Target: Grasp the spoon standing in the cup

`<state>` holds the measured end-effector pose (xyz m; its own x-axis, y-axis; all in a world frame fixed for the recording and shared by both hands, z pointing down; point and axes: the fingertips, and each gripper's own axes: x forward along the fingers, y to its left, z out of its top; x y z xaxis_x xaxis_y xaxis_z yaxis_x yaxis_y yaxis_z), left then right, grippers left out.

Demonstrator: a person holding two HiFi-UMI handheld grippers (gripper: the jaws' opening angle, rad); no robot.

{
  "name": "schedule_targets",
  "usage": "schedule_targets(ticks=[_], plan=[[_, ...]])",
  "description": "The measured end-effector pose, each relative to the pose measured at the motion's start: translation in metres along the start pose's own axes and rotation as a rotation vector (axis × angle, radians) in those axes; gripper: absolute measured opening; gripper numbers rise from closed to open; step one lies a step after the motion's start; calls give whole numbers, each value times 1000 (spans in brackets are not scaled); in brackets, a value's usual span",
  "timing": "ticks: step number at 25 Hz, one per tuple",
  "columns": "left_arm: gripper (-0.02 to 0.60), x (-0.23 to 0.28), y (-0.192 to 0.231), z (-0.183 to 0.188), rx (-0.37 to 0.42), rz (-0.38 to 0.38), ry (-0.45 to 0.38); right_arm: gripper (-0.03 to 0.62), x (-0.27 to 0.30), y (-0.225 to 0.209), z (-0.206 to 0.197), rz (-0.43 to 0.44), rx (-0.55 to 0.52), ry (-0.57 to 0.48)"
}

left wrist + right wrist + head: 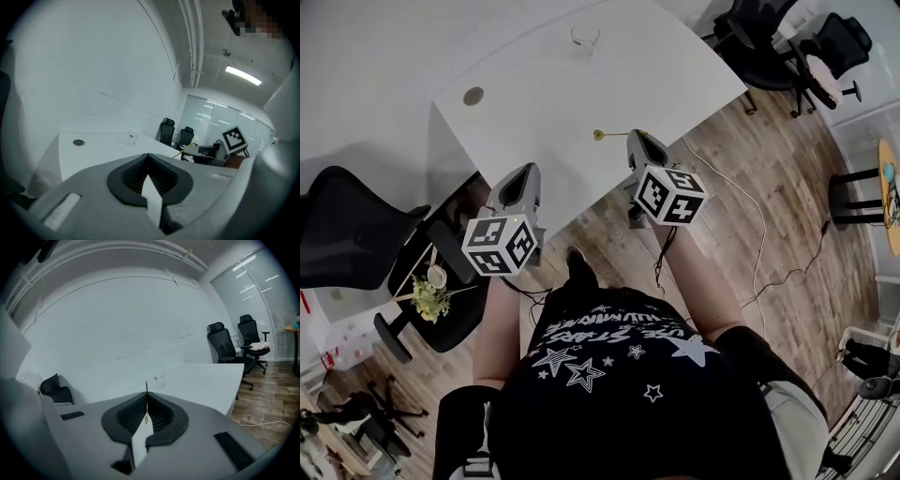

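A clear glass cup (585, 39) stands empty near the far edge of the white table (534, 103); the left gripper view shows the cup (133, 138) too. My right gripper (636, 138) hovers over the table's near edge, shut on a thin yellowish spoon (607, 135) that sticks out to the left, well away from the cup. In the right gripper view the spoon's handle (146, 386) pokes up from between the closed jaws (146, 395). My left gripper (527, 171) is shut and empty at the table's near corner, its jaws (148, 156) pressed together.
A round cable grommet (473, 96) sits in the table top at the left. Black office chairs (347, 225) stand to the left and others (769, 42) at the far right. A white cable (759, 244) trails over the wooden floor.
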<state>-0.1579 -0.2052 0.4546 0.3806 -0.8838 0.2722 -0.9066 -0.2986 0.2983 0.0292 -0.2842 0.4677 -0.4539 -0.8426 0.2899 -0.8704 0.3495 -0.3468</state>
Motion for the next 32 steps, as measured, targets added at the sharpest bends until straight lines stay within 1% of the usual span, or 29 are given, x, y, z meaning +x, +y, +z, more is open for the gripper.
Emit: schedule_targets(ticks=[4, 9, 16, 19, 22, 26, 32], plan=[[6, -15, -27, -2, 9, 7, -11, 15, -27, 1, -2, 26, -8, -3], [7, -38, -64, -9, 49, 19, -32, 15, -68, 0, -6, 57, -9, -14], [6, -75, -114, -20, 71, 31, -56, 15, -126, -7, -13, 83, -2, -30], [6, -93, -132, -27, 73, 43, -63, 14, -150, -8, -19, 100, 18, -34], [6, -115, -147, -36, 80, 58, -68, 14, -173, -6, -26, 116, 13, -40], [6, -143, -162, -47, 82, 80, -76, 14, -201, 3, -37, 141, -46, -43], [6, -167, -177, -57, 91, 85, -73, 14, -221, 10, -46, 170, -28, -41]])
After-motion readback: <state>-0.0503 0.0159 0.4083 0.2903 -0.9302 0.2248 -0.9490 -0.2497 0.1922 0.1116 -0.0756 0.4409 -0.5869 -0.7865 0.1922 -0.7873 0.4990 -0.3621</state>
